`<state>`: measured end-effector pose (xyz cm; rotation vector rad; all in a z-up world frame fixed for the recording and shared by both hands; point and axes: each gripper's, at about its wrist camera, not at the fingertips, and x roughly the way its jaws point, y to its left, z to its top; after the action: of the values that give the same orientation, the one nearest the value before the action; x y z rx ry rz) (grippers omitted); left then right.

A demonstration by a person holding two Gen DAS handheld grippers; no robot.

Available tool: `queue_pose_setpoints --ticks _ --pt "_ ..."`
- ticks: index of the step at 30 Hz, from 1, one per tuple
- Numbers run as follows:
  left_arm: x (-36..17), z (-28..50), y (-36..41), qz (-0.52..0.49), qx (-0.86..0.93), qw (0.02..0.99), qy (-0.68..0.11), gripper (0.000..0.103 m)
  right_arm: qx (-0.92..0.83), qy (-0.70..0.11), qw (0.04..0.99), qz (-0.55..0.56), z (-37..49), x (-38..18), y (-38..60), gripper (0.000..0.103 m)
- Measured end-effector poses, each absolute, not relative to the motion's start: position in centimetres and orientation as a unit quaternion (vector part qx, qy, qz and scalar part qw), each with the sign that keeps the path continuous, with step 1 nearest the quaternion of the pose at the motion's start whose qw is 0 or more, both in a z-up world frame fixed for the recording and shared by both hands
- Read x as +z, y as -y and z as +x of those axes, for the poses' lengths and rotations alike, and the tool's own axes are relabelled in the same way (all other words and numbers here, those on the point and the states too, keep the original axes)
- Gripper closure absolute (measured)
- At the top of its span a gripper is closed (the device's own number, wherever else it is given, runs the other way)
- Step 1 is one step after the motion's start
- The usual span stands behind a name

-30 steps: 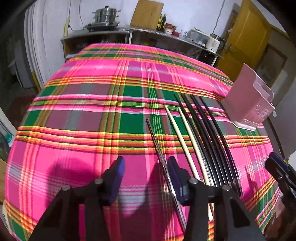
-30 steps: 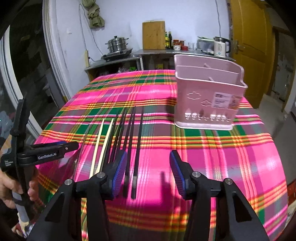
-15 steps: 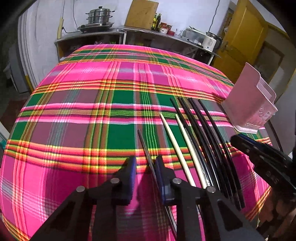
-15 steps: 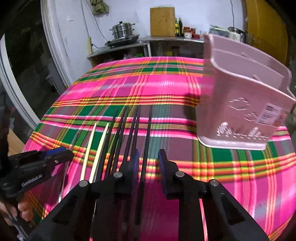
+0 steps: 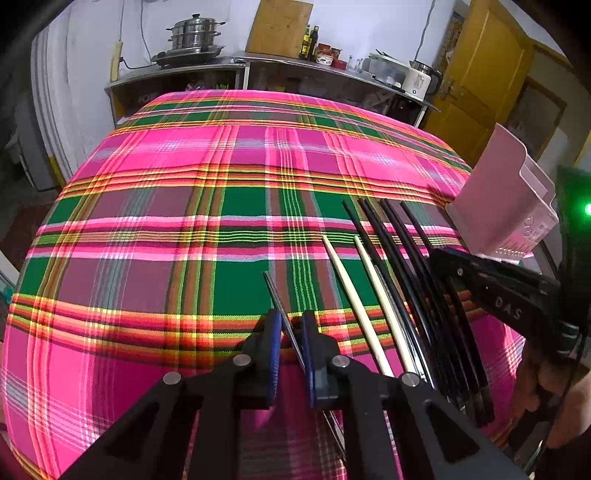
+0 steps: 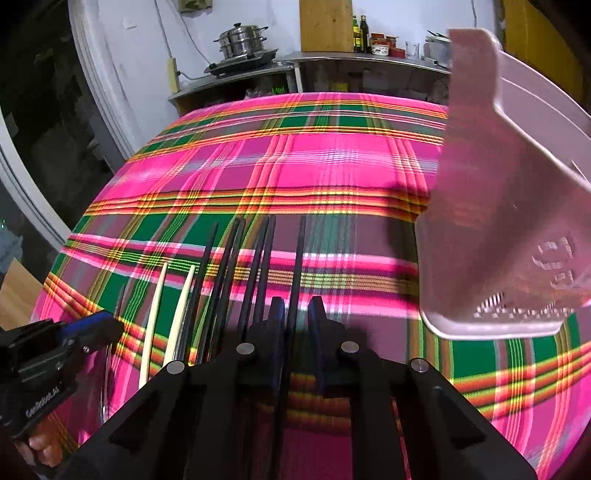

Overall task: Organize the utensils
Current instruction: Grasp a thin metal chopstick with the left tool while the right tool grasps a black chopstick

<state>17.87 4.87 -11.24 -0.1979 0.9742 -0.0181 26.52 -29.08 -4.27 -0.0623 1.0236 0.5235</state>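
On the pink plaid tablecloth [image 5: 184, 288] lie a thin metal chopstick [image 5: 273, 291], two pale chopsticks [image 5: 354, 295] and several black chopsticks [image 5: 406, 258], side by side. My left gripper [image 5: 291, 332] straddles the metal chopstick, its jaws closing, with a sliver of cloth still showing beside the stick. In the right wrist view my right gripper [image 6: 296, 314] straddles the rightmost black chopstick [image 6: 300, 251], jaws closing, a small gap left. A pink utensil holder [image 6: 498, 221] stands just right of it. The left gripper [image 6: 99, 325] shows at the lower left there.
The utensil holder [image 5: 506, 199] sits near the table's right edge. Behind the table runs a metal counter with a steel pot [image 5: 195, 33], a wooden board [image 5: 280, 26], bottles and a kettle [image 5: 419, 79]. A yellow door [image 5: 487, 85] is at the right. A hand [image 6: 40, 446] holds the left gripper.
Both grippers' jaws have narrowed from wide to nearly closed around a chopstick each. The right gripper moved forward and down, so the holder looms larger; the left gripper shifted slightly over the metal chopstick.
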Motion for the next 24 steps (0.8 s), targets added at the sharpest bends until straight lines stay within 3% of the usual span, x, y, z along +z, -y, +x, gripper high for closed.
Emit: queue_pose_setpoints --ticks 3,4,8,14,24 --pt "-11.2 18.2 -4.2 -0.073 -0.007 0.880 -0.470 0.092 0.247 -0.487 0.837 -0.042 27.0 -4.2 28.5 0.091" --pt "-11.2 18.4 -4.2 -0.070 -0.007 0.879 -0.471 0.093 0.246 -0.488 0.836 -0.044 27.0 -4.2 28.5 0.096" --pt "-11.1 18.6 -4.4 -0.080 -0.014 0.877 -0.474 0.098 0.251 -0.494 0.832 -0.033 27.4 -4.0 28.2 0.097" --pt "-10.0 18.0 -4.6 -0.094 -0.034 0.880 -0.465 0.099 0.260 -0.476 0.840 -0.019 26.3 -1.8 29.4 0.097" --pt "-3.6 16.0 -4.9 -0.102 -0.072 0.903 -0.411 0.099 0.271 -0.431 0.861 0.008 23.7 3.7 31.7 0.097"
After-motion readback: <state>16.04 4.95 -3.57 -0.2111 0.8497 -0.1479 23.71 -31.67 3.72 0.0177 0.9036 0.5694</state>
